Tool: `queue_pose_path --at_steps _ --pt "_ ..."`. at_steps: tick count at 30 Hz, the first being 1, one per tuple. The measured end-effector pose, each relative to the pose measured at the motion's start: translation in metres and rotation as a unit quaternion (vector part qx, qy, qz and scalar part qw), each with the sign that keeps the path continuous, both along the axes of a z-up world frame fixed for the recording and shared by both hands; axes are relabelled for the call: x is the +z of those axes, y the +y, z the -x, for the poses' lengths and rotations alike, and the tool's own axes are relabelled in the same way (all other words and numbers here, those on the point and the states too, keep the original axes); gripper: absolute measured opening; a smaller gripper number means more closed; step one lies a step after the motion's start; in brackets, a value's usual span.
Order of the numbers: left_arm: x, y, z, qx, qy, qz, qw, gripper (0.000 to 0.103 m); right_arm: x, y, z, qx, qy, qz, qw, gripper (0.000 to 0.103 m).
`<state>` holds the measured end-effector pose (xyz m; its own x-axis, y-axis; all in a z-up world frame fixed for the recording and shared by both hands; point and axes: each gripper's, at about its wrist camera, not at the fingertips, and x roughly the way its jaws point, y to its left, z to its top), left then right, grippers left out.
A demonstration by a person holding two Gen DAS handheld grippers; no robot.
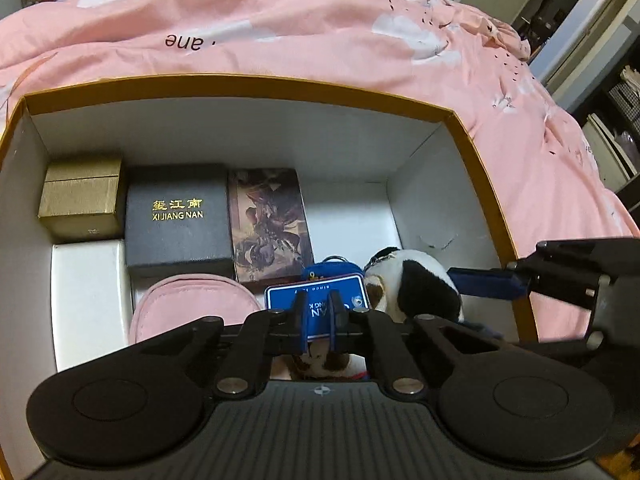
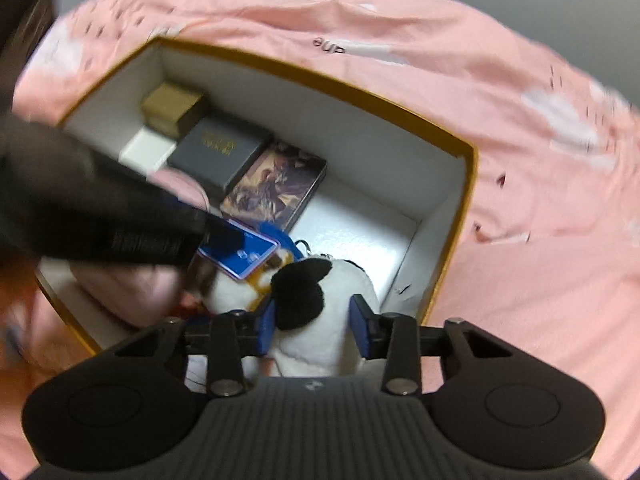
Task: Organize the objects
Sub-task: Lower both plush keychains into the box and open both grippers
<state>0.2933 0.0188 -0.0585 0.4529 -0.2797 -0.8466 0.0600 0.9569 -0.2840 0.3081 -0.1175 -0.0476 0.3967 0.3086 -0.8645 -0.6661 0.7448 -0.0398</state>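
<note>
An open box with an orange rim [image 1: 240, 84] and white walls [image 2: 320, 80] lies on pink bedding. My left gripper [image 1: 317, 306] is shut on a thin blue card [image 1: 316, 300] low over the box's near side. In the right wrist view the left gripper [image 2: 216, 236] comes in from the left with the blue card [image 2: 252, 256]. A black-and-white plush toy [image 2: 316, 312] stands in the box's near right corner. My right gripper [image 2: 314, 322] is shut on it, a pad against each flank. The plush toy [image 1: 420, 284] also shows beside one of the right fingers [image 1: 488, 284].
In the box lie a gold box [image 1: 82, 200], a black box [image 1: 178, 220] with gold lettering, an illustrated tin [image 1: 270, 224], a white box [image 1: 90, 292], a pink pouch [image 1: 192, 304] and a blue pouch [image 1: 332, 270]. A brown plush [image 1: 316, 360] lies under the card.
</note>
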Motion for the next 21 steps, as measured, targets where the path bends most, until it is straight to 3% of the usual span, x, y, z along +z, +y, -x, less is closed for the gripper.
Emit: queue_pose_path --at_steps 4,12,19,21 --pt "0.001 0.003 0.001 -0.008 0.024 0.030 0.9992 0.009 0.002 -0.005 -0.002 -0.003 0.015 -0.012 1.000 0.038" --pt "0.000 -0.001 0.003 -0.002 0.015 0.023 0.9996 0.010 -0.004 0.002 0.006 -0.003 -0.009 0.006 1.000 0.038" --pt "0.017 -0.001 0.023 0.008 -0.031 0.005 0.9995 0.011 0.010 -0.009 0.021 -0.011 -0.027 -0.013 0.999 0.040" --pt "0.025 -0.004 0.033 0.008 -0.052 -0.004 0.9986 0.017 0.016 -0.012 0.030 -0.011 -0.040 -0.022 0.999 0.040"
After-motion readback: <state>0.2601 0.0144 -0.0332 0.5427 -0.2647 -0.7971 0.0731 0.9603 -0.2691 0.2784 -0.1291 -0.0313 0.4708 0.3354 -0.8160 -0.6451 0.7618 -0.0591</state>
